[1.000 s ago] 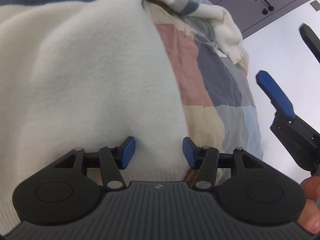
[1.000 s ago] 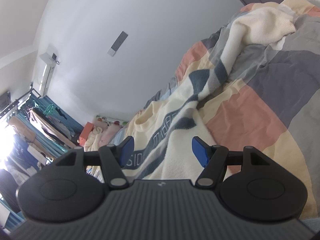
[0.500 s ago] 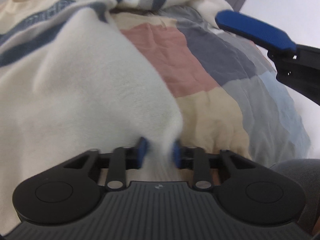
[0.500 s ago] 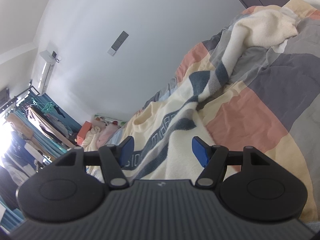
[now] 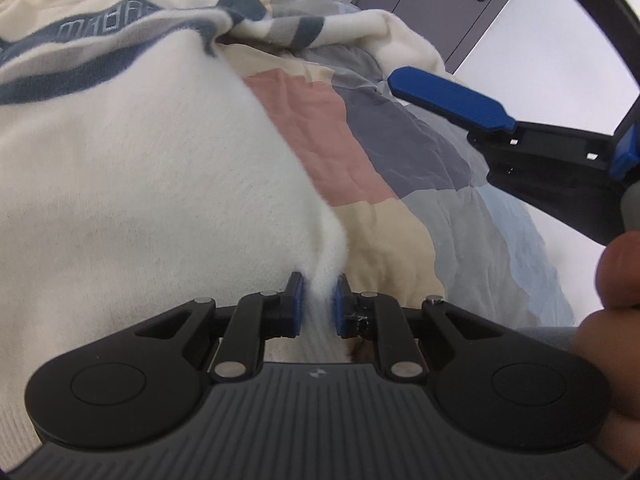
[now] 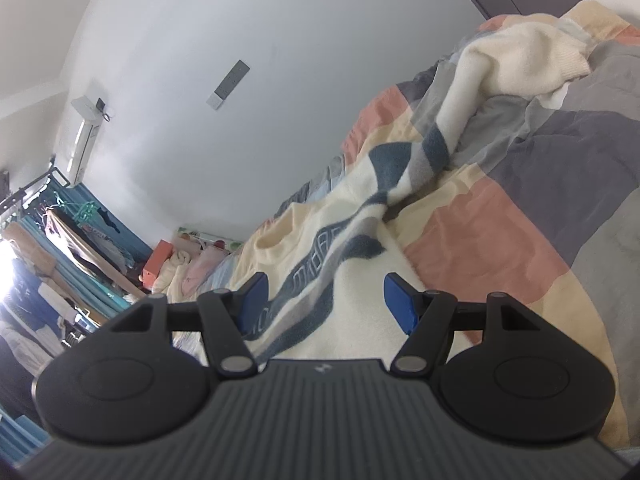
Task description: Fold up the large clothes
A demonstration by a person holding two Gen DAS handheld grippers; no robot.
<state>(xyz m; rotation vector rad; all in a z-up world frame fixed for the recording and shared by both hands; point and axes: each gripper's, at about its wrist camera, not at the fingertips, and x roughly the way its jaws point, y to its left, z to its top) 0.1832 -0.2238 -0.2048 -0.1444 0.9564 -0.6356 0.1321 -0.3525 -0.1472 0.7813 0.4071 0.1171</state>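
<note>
Now the left tool (image 5: 318,304) pinches the hem edge of a cream sweater (image 5: 140,184): its jaws have just been closing, and a ridge of the fluffy knit stands between the blue pads (image 5: 295,304), which press on it from both sides. From that pinch the fabric rises in a soft fold toward the body of the garment.

The sweater lies spread on a bed covered by a patchwork quilt (image 5: 320,120) in pink, grey, pale yellow and light blue blocks. Its body fills the left half of the left wrist view; a dark blue and grey band with lettering (image 5: 108,20) crosses the chest near the top, and the neckline lies at the far end. One sleeve (image 6: 516,60) trails away over the quilt toward the far corner of the bed, its cream cuff bunched there.

The right tool (image 6: 326,300) hovers over the sweater's side with its jaws standing wide apart; nothing is between its pads, and the knit shows through the gap beneath them. In the left wrist view that same tool shows at the right, one long blue finger (image 5: 452,98) stretched above the quilt, clear of the cloth. Part of a hand (image 5: 616,312) shows at the right edge of that view.

Beyond the bed stands a pale wall (image 6: 240,40) with a small grey panel (image 6: 228,85), and a cluttered clothes rack (image 6: 60,240) at the far left.
</note>
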